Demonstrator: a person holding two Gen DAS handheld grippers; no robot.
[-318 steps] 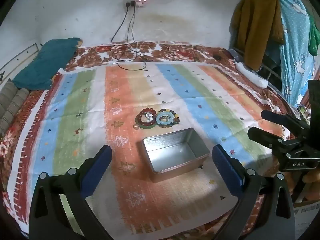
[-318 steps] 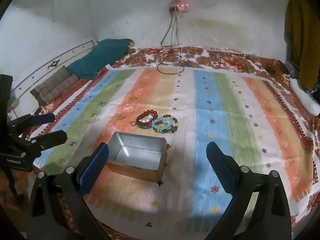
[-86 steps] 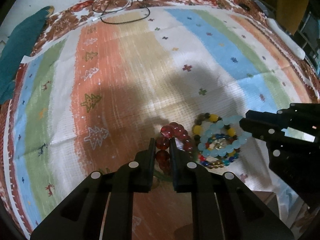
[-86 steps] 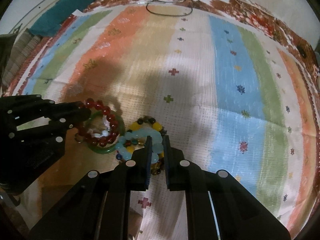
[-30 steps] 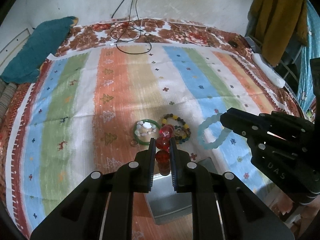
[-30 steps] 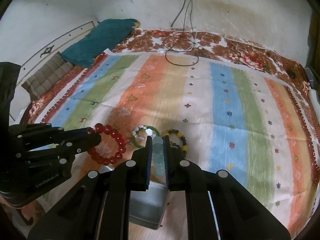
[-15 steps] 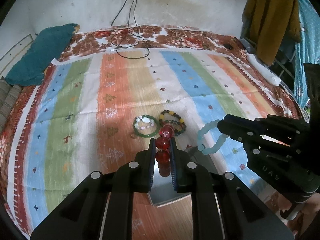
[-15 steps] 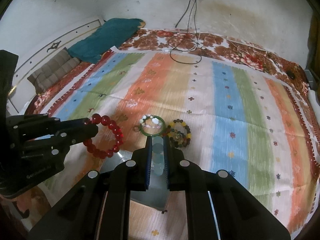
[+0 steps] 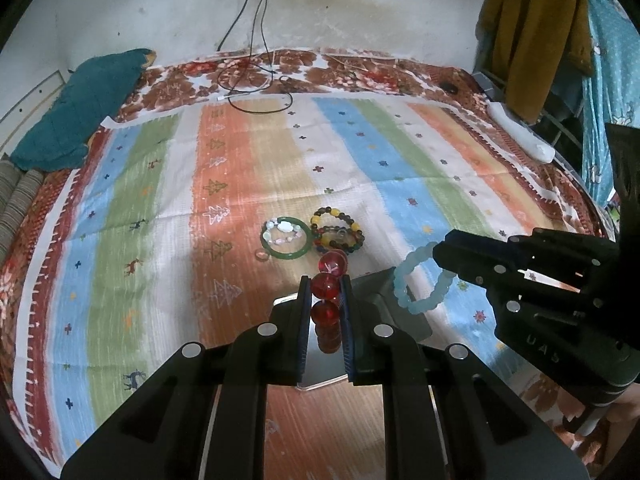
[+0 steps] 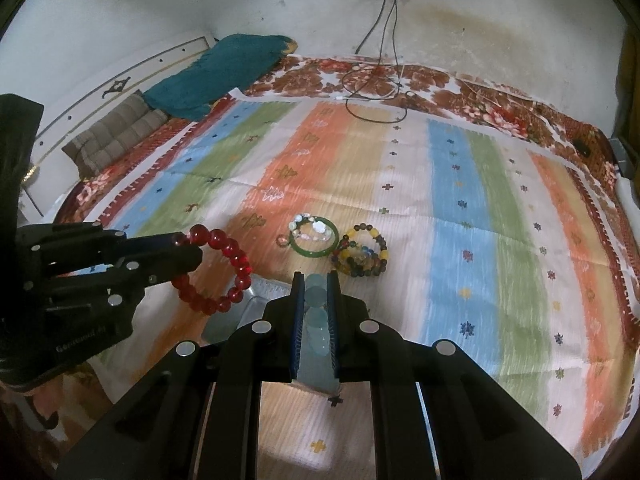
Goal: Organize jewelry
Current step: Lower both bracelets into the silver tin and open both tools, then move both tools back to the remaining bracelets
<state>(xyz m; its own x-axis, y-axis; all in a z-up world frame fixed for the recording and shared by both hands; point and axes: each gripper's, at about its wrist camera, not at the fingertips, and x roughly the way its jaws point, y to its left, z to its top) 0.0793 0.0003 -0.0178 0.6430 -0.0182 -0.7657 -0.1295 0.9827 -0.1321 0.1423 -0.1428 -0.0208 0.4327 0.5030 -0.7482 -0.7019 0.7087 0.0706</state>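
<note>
The left gripper was clamped on the red bracelet, its beads pinched between the 2 fingers. The right gripper was clamped on the pale blue bracelet. Both bracelets hung above the tin.

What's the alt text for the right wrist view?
Right gripper clamps a pale blue bead bracelet above a metal tin; the left gripper holds a red bead bracelet. More bracelets lie on the striped cloth.
</note>
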